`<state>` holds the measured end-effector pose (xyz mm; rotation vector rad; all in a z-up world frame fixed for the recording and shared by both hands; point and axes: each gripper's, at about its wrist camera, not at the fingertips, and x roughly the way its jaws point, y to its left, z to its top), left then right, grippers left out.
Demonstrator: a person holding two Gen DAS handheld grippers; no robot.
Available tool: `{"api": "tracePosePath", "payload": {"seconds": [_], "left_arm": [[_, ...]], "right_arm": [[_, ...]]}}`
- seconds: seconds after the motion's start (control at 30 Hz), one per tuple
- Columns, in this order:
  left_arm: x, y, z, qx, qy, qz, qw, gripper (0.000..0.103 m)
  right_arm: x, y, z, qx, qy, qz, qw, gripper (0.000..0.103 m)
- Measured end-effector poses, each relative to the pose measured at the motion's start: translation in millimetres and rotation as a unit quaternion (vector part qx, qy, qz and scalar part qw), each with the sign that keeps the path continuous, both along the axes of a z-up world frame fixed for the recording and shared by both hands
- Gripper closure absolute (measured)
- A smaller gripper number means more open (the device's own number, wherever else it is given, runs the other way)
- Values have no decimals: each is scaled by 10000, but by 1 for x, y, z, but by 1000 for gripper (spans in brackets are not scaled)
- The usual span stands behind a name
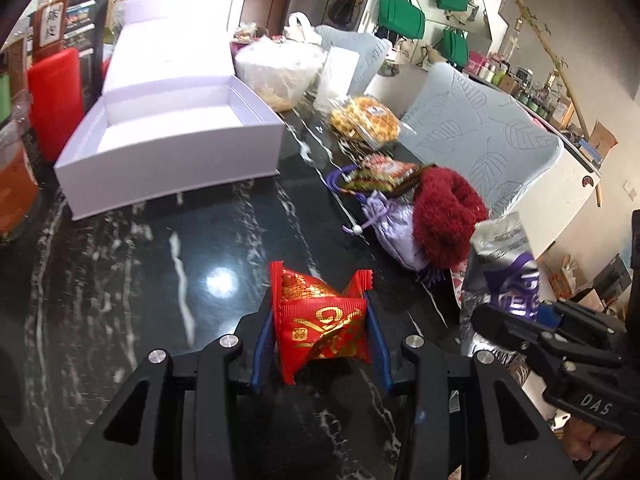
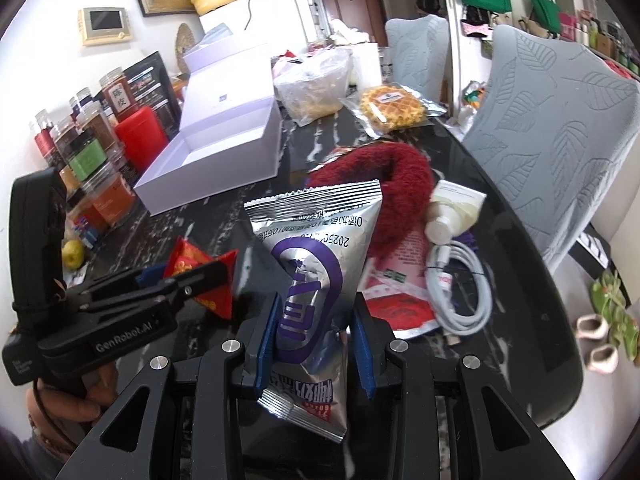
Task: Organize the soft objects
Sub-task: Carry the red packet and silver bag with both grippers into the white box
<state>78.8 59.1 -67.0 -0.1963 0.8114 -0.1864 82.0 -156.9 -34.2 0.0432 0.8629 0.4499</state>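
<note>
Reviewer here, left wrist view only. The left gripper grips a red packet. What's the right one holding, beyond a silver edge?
Observer: A silver packet with a purple logo, clamped between the right gripper fingers.
Reviewer: Anything hidden behind that packet?
Observer: Yes, a coiled white cable on the table, to the right.
Reviewer: What else is near it?
Observer: A small white bottle lies beside the maroon fuzzy piece.
</note>
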Motion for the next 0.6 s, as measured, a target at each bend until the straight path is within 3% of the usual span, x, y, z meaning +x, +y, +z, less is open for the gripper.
{"api": "tracePosePath", "payload": {"seconds": [0.6], "left_arm": [[-22,73,46,415,-624,1023,9919,63]], "right_arm": [[9,78,12,293,-69,1094,9935,70]]}}
